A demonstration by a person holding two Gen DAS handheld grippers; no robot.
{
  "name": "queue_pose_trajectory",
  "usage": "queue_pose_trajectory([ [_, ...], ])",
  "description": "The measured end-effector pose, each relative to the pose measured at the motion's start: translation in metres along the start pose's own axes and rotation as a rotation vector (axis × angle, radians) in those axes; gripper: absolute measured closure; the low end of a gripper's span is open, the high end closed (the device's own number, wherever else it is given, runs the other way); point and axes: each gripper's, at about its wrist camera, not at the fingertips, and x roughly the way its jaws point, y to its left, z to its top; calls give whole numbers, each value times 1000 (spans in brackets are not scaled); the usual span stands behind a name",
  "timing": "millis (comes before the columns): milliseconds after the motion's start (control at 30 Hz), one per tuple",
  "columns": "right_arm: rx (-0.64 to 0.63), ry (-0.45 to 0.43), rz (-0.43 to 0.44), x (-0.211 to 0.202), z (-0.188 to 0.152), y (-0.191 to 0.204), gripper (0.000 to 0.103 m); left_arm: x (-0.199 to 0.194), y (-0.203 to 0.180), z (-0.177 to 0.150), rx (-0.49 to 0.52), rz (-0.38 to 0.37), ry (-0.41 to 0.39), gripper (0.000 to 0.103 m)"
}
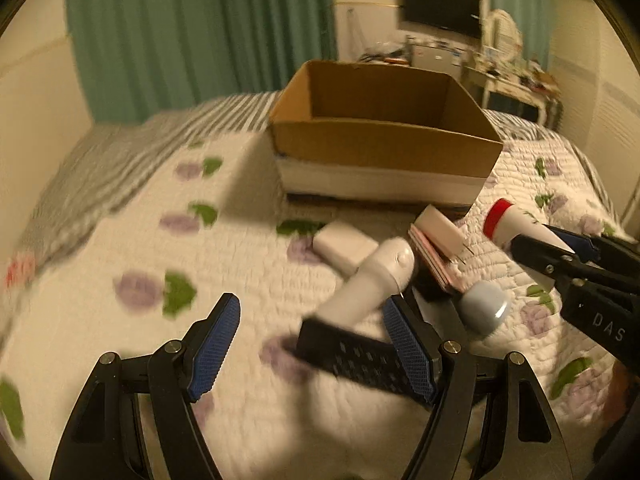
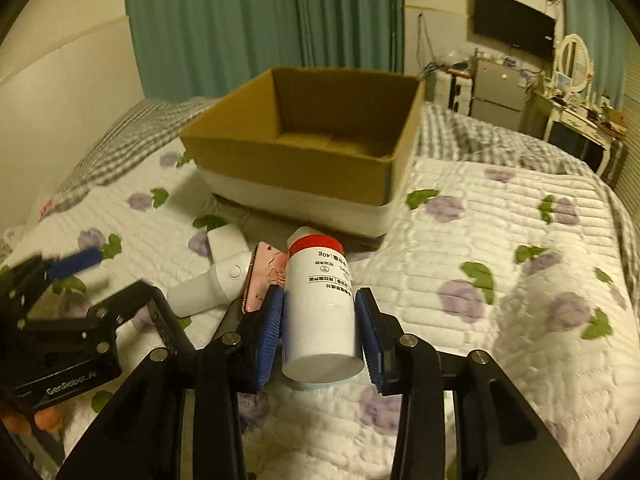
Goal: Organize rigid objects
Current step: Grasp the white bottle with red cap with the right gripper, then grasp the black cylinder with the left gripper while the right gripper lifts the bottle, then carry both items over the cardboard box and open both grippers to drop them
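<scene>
An open cardboard box (image 1: 384, 148) (image 2: 280, 160) stands on the bed. My right gripper (image 2: 320, 320) is shut on a white bottle with a red cap (image 2: 320, 300), held above the quilt; the bottle also shows in the left wrist view (image 1: 516, 224). My left gripper (image 1: 316, 348) is open and empty, low over the quilt. In front of it lie a white hair dryer (image 1: 372, 280) (image 2: 216, 280), a black perforated strap (image 1: 352, 356), a pink phone-like slab (image 1: 436, 256) (image 2: 264, 272), a white block (image 1: 344, 244) and a pale blue capped container (image 1: 486, 306).
The bed has a white quilt with purple flowers (image 2: 500, 280) and a grey checked blanket (image 1: 120, 168) behind. Green curtains (image 2: 264, 20), a wall TV (image 1: 440, 8) and a cluttered dressing table (image 2: 576, 120) stand at the back.
</scene>
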Motion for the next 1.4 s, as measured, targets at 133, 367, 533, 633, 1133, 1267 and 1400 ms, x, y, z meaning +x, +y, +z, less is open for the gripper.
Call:
queue_pose_trajectory([
  [133,-5,-20,-2,-11,-3,3,66,12,-1,-11,-123,-35,101,26],
  [367,9,-34,20,-22,-9,-1,66,44,-14,-19,-298,-28,216,26],
  [533,10,-36,27,-23,-10,-2,66,61,-17,-23,-341,11,248,26],
  [633,12,-39,27,-24,-10,-2,66,69,-17,-21,-339,35,261,26],
  [1133,25,-109,-10,-62,-11,2,66,-14,-2,-15,-244,-259,177,79],
  [1267,25,-147,-11,-75,0,2,67,-41,-7,8,-191,-266,82,83],
  [1400,7,-179,-9,-84,18,4,67,-62,-8,34,-142,-256,-23,84],
])
